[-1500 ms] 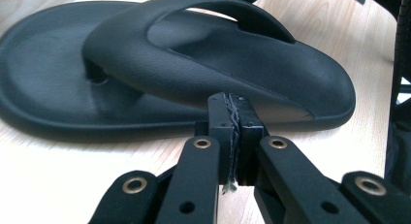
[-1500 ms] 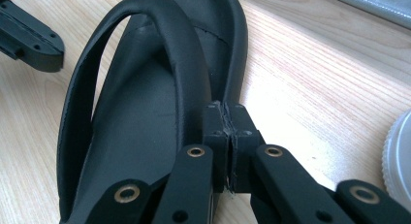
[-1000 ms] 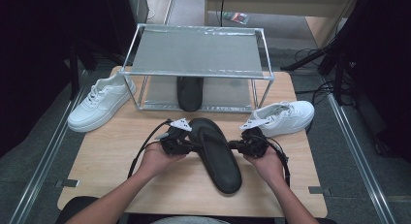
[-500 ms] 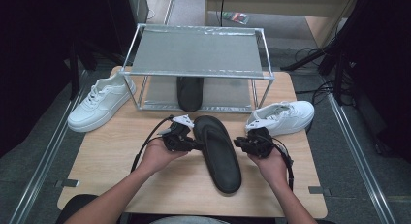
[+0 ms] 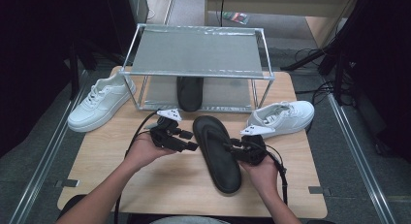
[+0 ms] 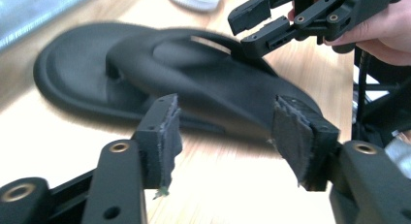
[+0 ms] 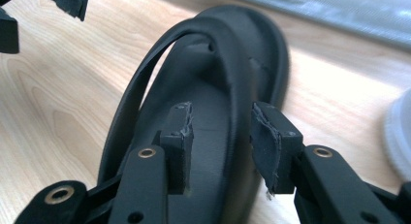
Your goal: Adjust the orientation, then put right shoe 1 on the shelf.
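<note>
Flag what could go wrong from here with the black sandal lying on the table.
1. The right gripper has just been opening, yet its jaws straddle the strap of the black sandal; pulling away could snag the strap and drag the sandal.
2. The left gripper, also just opened, sits clear beside the sandal; a re-grasp could pinch only the sole edge and slip.
3. Carried toward the rack, the sandal could bump the white shoe close by.

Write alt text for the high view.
A black flip-flop lies on a wooden table, with a person's left tongs and right tongs open on either side of it. Behind stand a metal rack with another black sandal under it and two white sneakers.
</note>
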